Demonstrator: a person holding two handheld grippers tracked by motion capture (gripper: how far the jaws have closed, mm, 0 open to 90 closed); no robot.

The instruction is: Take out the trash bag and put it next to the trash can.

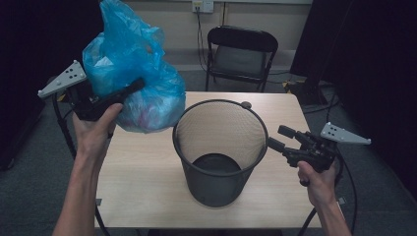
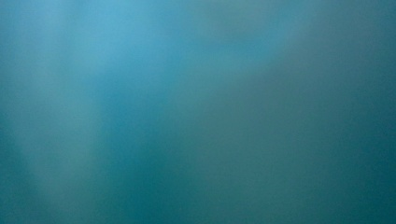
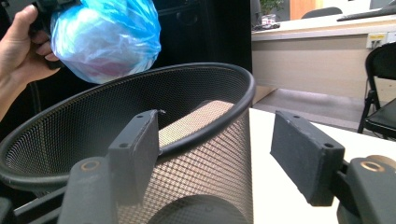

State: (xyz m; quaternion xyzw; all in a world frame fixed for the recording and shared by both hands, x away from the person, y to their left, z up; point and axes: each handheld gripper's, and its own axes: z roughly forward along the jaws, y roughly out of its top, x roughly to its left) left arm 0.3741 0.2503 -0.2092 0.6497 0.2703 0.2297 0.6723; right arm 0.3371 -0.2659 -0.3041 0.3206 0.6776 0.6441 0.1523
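A full blue plastic bag (image 1: 133, 64) hangs in the air above the table's far left corner, left of the bin. My left gripper (image 1: 125, 93) is shut on it, one black jaw lying across the bag's front. Blurred blue plastic of the bag (image 2: 187, 112) presses against the left gripper view. A black mesh waste bin (image 1: 221, 189) stands upright in the middle of the table with nothing visible inside. My right gripper (image 1: 275, 136) is open at the bin's right side, one jaw tip at the rim. In the right gripper view the right gripper (image 3: 215, 121) frames the bin (image 3: 201, 154), with the bag (image 3: 107, 37) beyond.
The light wooden table (image 1: 137, 167) is small, with its edges close around the bin. A black folding chair (image 1: 241, 49) stands behind the far edge, also seen as a chair (image 3: 380, 93) at the right. Dark curtains hang on both sides.
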